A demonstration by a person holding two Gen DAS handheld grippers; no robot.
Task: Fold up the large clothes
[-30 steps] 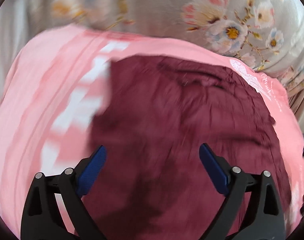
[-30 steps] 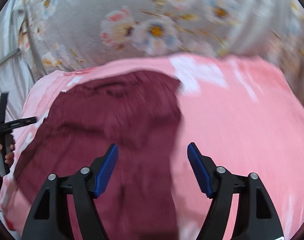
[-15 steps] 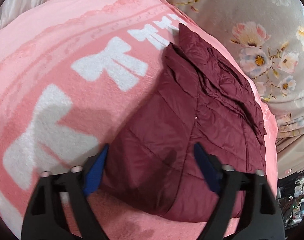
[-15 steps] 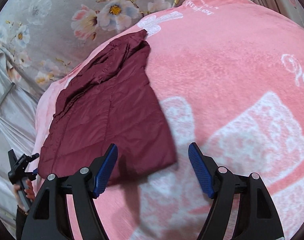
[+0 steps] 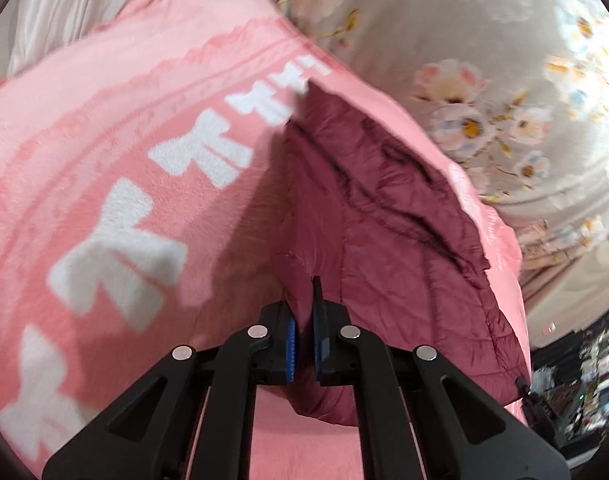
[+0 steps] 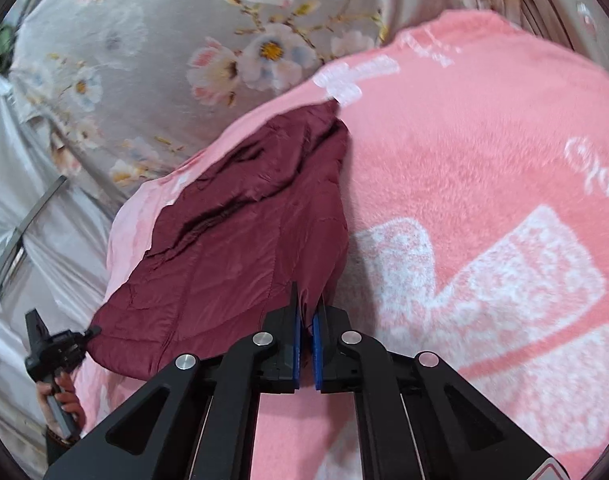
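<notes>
Both tools pinch maroon jacket [image 5: 384, 240]; hem hidden.

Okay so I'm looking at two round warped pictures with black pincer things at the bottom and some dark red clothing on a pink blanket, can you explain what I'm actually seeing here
No robot here: a person holds a hand-operated gripper in each hand, each carrying a wide-angle camera that looks along its jaws, hence the round, warped view. One picture comes from the left gripper, the other from the right gripper. A maroon quilted jacket lies on a pink blanket with white bows, with flowered grey fabric behind. Both grippers' jaws are shut, each pinching the jacket's near edge. In the right gripper's picture, the person's left hand shows at the lower left with the other gripper.
</notes>
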